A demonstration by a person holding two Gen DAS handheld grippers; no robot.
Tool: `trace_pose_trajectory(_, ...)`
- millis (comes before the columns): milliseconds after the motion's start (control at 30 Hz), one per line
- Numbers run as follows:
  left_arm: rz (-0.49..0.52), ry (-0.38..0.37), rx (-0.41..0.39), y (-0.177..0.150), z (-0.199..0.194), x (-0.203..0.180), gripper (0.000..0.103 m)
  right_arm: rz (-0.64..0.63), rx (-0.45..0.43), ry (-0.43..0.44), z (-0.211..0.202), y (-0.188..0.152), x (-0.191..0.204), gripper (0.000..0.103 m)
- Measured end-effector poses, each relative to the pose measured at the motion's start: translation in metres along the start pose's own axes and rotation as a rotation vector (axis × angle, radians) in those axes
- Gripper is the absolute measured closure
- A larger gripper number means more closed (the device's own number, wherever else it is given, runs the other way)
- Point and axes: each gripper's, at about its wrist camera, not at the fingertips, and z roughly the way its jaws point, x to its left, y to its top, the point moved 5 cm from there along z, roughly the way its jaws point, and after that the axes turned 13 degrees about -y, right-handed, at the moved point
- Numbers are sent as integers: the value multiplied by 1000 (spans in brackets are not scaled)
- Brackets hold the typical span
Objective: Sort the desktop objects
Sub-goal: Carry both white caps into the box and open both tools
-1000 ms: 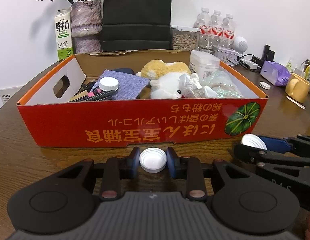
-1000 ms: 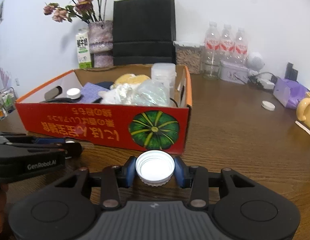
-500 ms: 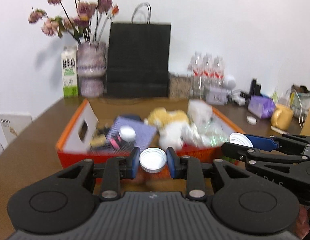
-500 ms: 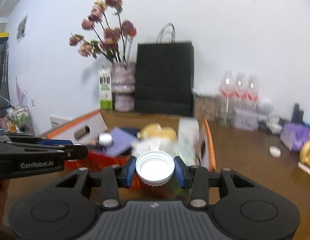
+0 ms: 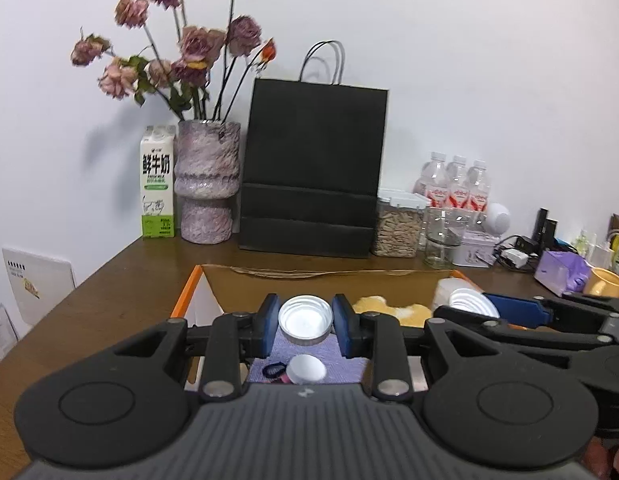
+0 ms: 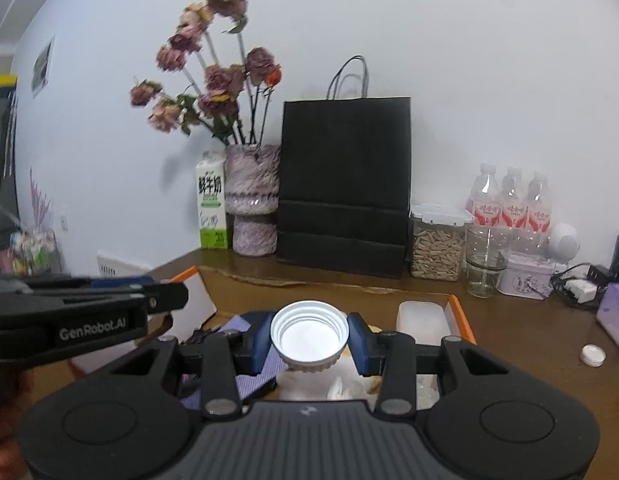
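Closest in, the left gripper (image 5: 305,325) has its blue pads clamped on a small white bottle cap (image 5: 305,321), hollow side up, held over the near end of the cardboard box (image 5: 325,282). Just beside it, the right gripper (image 6: 308,338) is clamped the same way on a larger white ribbed cap (image 6: 308,335), also hollow side up, above the box's right half. The two tools hang side by side over the box, each showing at the edge of the other's view.

Below the left-hand cap, inside the box, lies a purple woven cloth (image 5: 309,354) with another white cap (image 5: 307,369) resting on it. Further in sits a yellow plush toy (image 5: 389,309), and at the right inner corner a clear plastic container (image 6: 423,316). The box has an orange rim and stands on a dark wooden table (image 5: 109,304).

On the bare table to the right, a lone white cap (image 6: 593,355) lies well apart from the box, near a purple packet (image 6: 615,316). A yellow mug (image 5: 605,283) stands at the far right.

Along the back wall, from left: a green-and-white milk carton (image 5: 158,184), touching or just beside a mottled purple vase (image 5: 207,182) of dried roses (image 5: 189,52), then a black paper bag (image 5: 313,168), a lidded container of seeds (image 6: 437,246), an empty glass jar (image 6: 485,262), a small tin (image 6: 527,278) and three water bottles (image 6: 509,200).
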Motion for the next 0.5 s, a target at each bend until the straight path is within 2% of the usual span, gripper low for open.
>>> trace_pose_trajectory(100,15,17,35,-7,8,2,74,-8,29,-2,11,-13,-2,64)
trace_pose_trajectory(400,43,55,25,-15,7,2,73,-32,35,-17,10,-23,0,64)
trace_pose_trajectory(433,45,58,23,-15,7,2,69,-32,31,-21,10,-23,-1,64)
trace_pose_trajectory(467,47,61,18,-15,6,2,57,-29,25,-27,9,-23,-1,62)
trace_pose_trajectory(500,48,66,11,-15,4,2,47,-22,17,-31,7,-23,-3,48)
